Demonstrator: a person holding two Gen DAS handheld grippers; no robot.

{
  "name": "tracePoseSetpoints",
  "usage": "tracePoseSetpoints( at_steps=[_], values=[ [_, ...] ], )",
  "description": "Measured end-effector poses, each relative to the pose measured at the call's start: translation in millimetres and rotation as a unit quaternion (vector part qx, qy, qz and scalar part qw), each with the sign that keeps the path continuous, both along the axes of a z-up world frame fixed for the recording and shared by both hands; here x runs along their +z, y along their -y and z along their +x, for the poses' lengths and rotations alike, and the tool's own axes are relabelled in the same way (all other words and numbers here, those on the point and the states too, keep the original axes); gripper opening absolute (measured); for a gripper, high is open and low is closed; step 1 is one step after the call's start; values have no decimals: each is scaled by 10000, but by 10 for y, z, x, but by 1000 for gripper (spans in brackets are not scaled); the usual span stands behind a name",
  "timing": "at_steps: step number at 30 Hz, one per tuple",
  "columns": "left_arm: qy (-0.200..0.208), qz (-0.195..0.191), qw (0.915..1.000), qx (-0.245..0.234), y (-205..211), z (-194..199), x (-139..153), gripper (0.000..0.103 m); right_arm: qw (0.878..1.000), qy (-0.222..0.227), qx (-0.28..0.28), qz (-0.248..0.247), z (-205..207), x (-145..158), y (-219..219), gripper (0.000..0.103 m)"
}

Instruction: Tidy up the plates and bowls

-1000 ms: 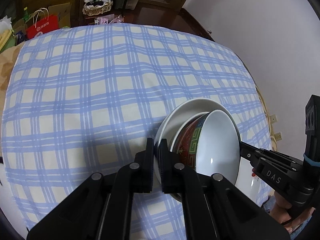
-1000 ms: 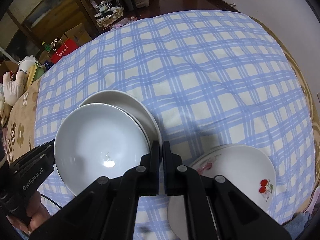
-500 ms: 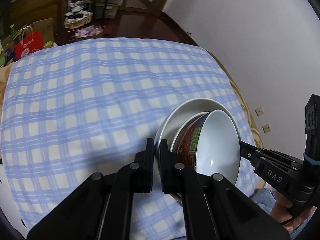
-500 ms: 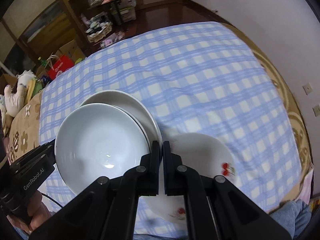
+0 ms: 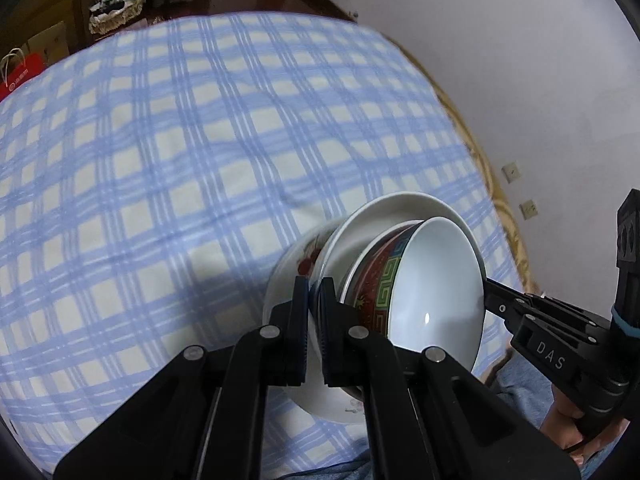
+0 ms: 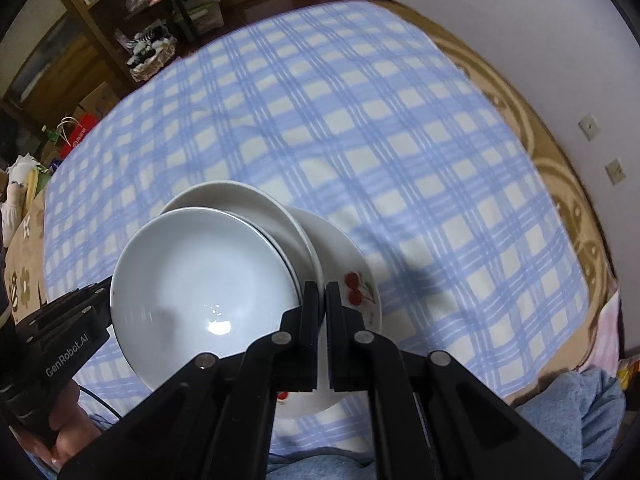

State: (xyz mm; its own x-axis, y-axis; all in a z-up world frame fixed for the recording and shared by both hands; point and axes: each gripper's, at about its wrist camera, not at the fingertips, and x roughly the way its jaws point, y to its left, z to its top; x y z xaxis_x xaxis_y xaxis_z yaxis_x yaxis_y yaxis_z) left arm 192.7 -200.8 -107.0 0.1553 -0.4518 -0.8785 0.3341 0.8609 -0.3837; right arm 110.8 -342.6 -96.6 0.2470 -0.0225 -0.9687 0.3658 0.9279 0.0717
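Right wrist view shows your right gripper [image 6: 323, 300] and left gripper [image 5: 315, 294] both clamped on opposite rims of the white plate [image 6: 256, 208] carrying the patterned bowl [image 5: 420, 284], steadying it above the cherry plate [image 6: 352, 276] beneath your jaws.

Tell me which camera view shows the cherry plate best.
The right wrist view: the cherry plate shows its rim and red cherries, lying on the checked cloth under the carried dishes. The left wrist view shows only a blurred edge behind the plain plate.
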Motion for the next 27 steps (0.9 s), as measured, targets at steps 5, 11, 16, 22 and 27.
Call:
tracePoseSetpoints(
  at_steps=[5, 11, 16, 22, 27],
  values=[
    [25, 192, 9998, -55, 88, 22, -109, 3, 9988, -117, -192, 446, -18, -265, 161, 5],
    [72, 309, 9994, -130, 153, 80, -98, 3, 9983, -41, -182, 546, 30, -273, 217, 5],
    [199, 542, 9977, -348, 216, 41, -81, 4, 9979, -99, -131, 626, 66, -293, 260, 5],
    [163, 647, 9967, -460, 221, 58, -82, 9, 9976, -156, -96, 671, 70, -297, 277, 6],
    [137, 700, 9961, -521, 217, 58, -81, 14, 9971, -203, -68, 731, 46, -302, 300, 6]
  ],
)
